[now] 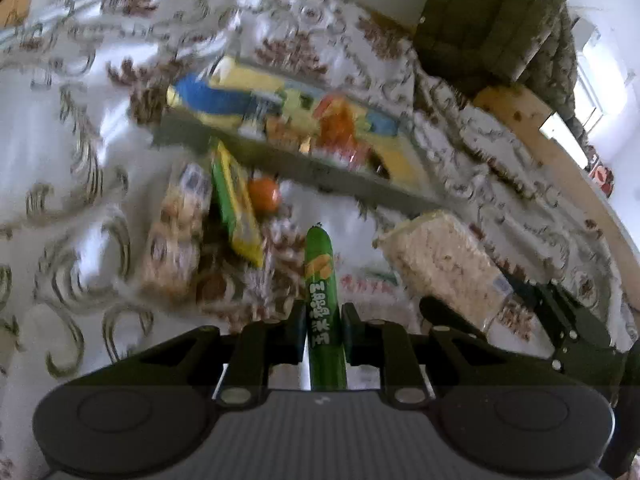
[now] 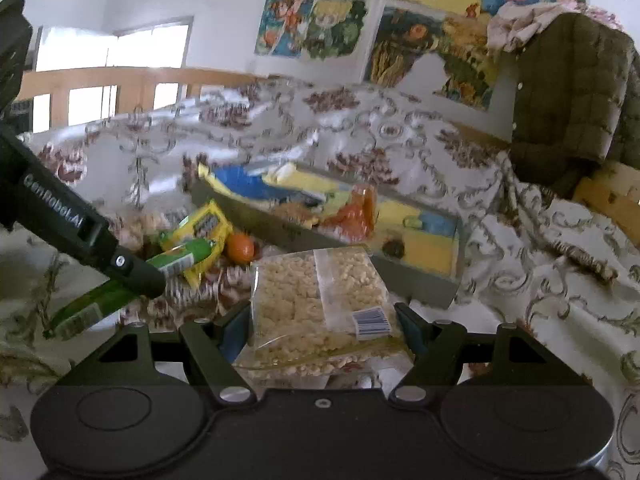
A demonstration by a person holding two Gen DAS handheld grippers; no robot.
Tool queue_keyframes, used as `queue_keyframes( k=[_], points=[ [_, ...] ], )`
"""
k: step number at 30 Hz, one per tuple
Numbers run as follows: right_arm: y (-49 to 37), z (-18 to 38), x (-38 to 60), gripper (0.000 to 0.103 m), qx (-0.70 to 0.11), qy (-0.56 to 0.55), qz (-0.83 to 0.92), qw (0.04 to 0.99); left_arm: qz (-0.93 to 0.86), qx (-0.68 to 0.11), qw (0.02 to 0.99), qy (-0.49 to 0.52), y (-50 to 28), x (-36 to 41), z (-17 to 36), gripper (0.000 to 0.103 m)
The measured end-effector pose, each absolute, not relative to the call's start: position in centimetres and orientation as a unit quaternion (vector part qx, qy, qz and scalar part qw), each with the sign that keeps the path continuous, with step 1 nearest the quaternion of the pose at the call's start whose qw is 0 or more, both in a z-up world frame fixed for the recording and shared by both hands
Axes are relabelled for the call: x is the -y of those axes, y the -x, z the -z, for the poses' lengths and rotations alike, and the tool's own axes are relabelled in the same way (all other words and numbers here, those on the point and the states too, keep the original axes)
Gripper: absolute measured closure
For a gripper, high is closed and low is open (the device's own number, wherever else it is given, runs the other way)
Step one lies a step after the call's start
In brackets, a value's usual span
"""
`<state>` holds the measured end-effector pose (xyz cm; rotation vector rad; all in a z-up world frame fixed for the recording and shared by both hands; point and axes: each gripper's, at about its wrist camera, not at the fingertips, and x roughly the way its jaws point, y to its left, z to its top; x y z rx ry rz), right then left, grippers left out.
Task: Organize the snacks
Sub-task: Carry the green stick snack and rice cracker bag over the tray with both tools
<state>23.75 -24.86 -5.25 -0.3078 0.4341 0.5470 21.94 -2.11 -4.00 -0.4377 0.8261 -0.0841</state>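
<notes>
We log a slim green sausage stick (image 1: 321, 296) in glossy film, clamped in our left gripper (image 1: 322, 330). Our right gripper (image 2: 320, 328) grips a clear crinkly bag of puffed-rice blocks (image 2: 320, 300), held above the floral cloth (image 2: 520, 240) near the grey rectangular tray (image 2: 420, 280) of packets.

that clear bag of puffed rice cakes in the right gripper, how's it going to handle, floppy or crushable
The bag of puffed rice cakes probably stays fairly flat, since the pressed block inside gives it shape. It looks light for its bulk, being airy puffed grain. The right gripper spans it widely; a hard squeeze would likely crumble the edges, and the glossy film may slip.
</notes>
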Motion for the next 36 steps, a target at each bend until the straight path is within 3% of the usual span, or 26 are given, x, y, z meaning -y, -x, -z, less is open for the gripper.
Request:
queue_keyframes(
  k=[16,26,36],
  points=[
    [-33.1,0.6,22.2,0.027,-0.164,0.101,-0.259,0.946,0.047,-0.322,0.926,0.192,-32.2,-0.2,-1.6,0.083],
    [-42.9,3.9,18.9,0.027,-0.196,0.058,-0.25,0.947,0.031,-0.311,0.934,0.174,-41.8,-2.5,1.2,0.082],
    [-45.2,7.2,16.5,0.027,-0.227,0.076,-0.247,0.939,0.028,-0.329,0.924,0.191,-45.3,-3.7,5.8,0.082]
  ],
)
